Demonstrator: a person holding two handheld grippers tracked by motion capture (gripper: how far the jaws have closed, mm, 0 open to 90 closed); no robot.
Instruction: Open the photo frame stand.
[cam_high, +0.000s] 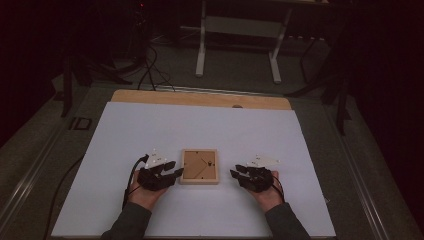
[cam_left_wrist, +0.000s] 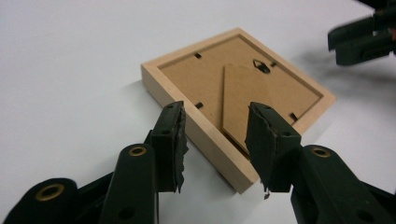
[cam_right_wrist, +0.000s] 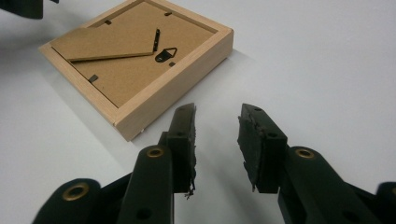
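A small wooden picture frame (cam_high: 199, 166) lies face down on the white table sheet (cam_high: 200, 130), between the two grippers near the person's edge. It looks about square, so no long axis stands out; its sides run parallel to the sheet's edges. The brown backing faces up, with the hanger hook (cam_right_wrist: 166, 55) and folded stand (cam_right_wrist: 109, 43). The left gripper (cam_left_wrist: 215, 140) sits just beside the frame's left edge, jaws half open and empty. The right gripper (cam_right_wrist: 217, 140) rests slightly apart, also half open, holding nothing.

Pale wood frame (cam_left_wrist: 212, 140), matt brown fibreboard backing (cam_left_wrist: 210, 79).
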